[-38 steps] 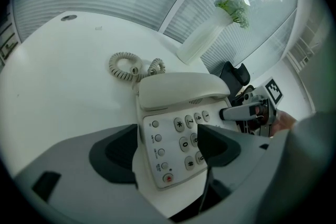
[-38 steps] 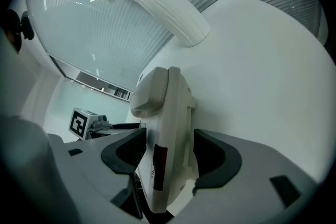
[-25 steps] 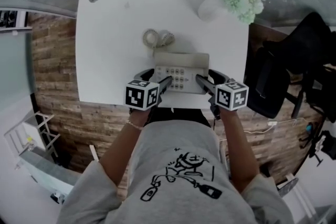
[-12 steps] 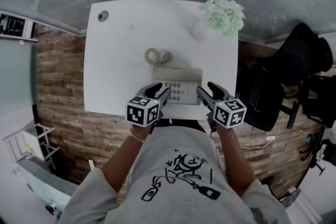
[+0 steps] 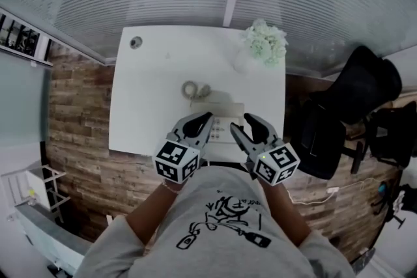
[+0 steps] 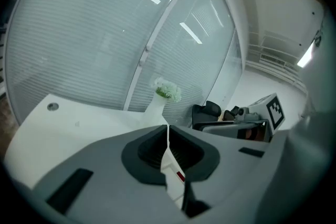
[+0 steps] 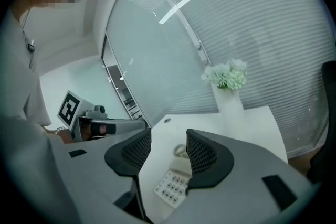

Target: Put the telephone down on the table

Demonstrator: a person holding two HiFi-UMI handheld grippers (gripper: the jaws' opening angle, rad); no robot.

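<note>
The beige push-button telephone (image 5: 225, 111) lies flat on the white table (image 5: 143, 107) near its front edge, with its coiled cord (image 5: 193, 89) bunched just behind it. Both grippers hang above and in front of the telephone and touch nothing. My left gripper (image 5: 206, 118) is shut, its pads (image 6: 157, 147) meeting with nothing between them. My right gripper (image 5: 242, 124) is open; its jaws have just been closing and hold nothing. Between its fingers (image 7: 202, 153) in the right gripper view I see the telephone (image 7: 170, 186) and the cord (image 7: 180, 151) far below.
A white vase of pale green flowers (image 5: 264, 42) stands at the table's back right corner. A round cable hole (image 5: 135, 42) is at the back left. Black chairs (image 5: 365, 94) stand to the right. Ribbed glass wall behind, wood floor around.
Both grippers have lifted up and away from the telephone, which stays on the table. The left jaws closed fully and the right jaws narrowed. The table now looks smaller and farther.
</note>
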